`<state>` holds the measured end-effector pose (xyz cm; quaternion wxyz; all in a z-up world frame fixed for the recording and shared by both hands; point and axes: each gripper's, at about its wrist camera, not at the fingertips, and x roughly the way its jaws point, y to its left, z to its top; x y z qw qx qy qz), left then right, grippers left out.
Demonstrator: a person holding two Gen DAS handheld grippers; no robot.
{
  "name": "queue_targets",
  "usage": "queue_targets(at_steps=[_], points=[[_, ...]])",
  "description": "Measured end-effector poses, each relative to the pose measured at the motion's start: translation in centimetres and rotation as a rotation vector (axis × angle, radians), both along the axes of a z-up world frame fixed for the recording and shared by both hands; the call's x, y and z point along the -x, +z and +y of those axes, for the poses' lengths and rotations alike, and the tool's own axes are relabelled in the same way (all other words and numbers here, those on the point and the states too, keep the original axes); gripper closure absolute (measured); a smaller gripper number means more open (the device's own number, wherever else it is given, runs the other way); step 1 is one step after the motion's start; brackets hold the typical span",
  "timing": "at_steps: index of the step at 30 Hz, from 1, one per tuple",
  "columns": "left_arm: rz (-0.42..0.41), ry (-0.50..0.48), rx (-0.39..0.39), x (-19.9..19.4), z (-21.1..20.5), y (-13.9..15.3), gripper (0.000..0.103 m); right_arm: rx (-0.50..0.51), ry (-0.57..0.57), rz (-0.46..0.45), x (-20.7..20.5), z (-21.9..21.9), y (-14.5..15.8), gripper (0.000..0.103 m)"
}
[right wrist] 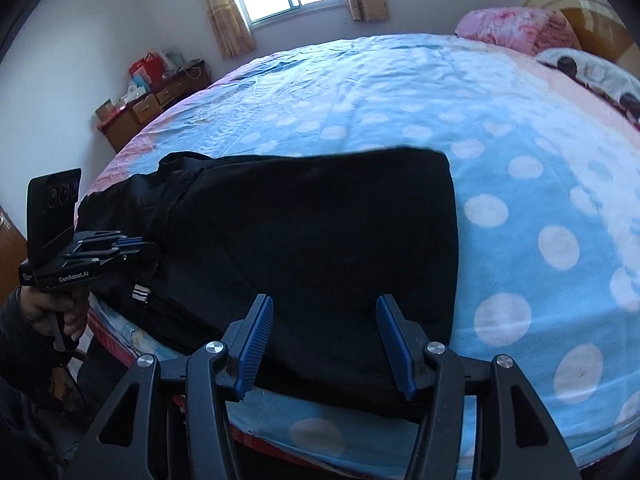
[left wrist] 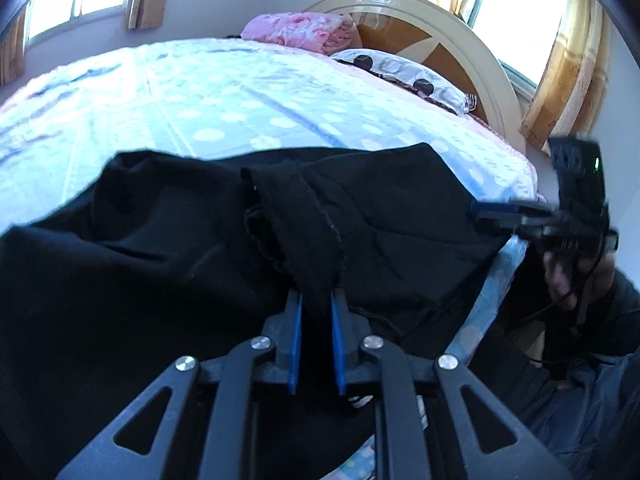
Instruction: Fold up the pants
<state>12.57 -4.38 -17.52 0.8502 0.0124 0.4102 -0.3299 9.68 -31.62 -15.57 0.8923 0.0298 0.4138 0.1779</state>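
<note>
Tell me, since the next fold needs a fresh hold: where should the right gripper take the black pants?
Probably the near right corner of the black pants, approached from the bed's near edge. That end lies flat with a straight hem, and the open right gripper already straddles it.

Pants point(right wrist: 312, 248) lie on the near edge of a bed point(right wrist: 400, 92). Pillows point(right wrist: 516, 26) sit at its far right end, against the headboard point(left wrist: 460, 36). A desk point(right wrist: 160, 96) stands beyond the bed's left side.
</note>
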Motion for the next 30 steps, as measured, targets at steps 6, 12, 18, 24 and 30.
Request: queue_targets(at_steps=[6,12,18,24,30], points=[[-0.057,0.029,-0.023,0.0,-0.2,1.7,0.051,0.035,-0.046,-0.107,-3.1,-0.2,3.0,0.047],[-0.108,0.048,-0.055,-0.9,-1.5,2.6,0.039,0.109,-0.088,0.001,-9.0,-0.8,0.4,0.046],[-0.083,0.083,-0.210,-2.5,-3.2,0.0,0.037,0.204,-0.058,-0.044,-8.9,0.9,-0.2,0.036],[-0.086,0.100,-0.206,-2.4,-3.1,-0.3,0.033,0.274,-0.083,-0.039,-7.4,0.6,0.7,0.036],[-0.084,0.111,-0.203,-2.3,-3.3,-0.3,0.029,0.320,-0.132,-0.011,-5.2,-0.4,0.1,0.036]])
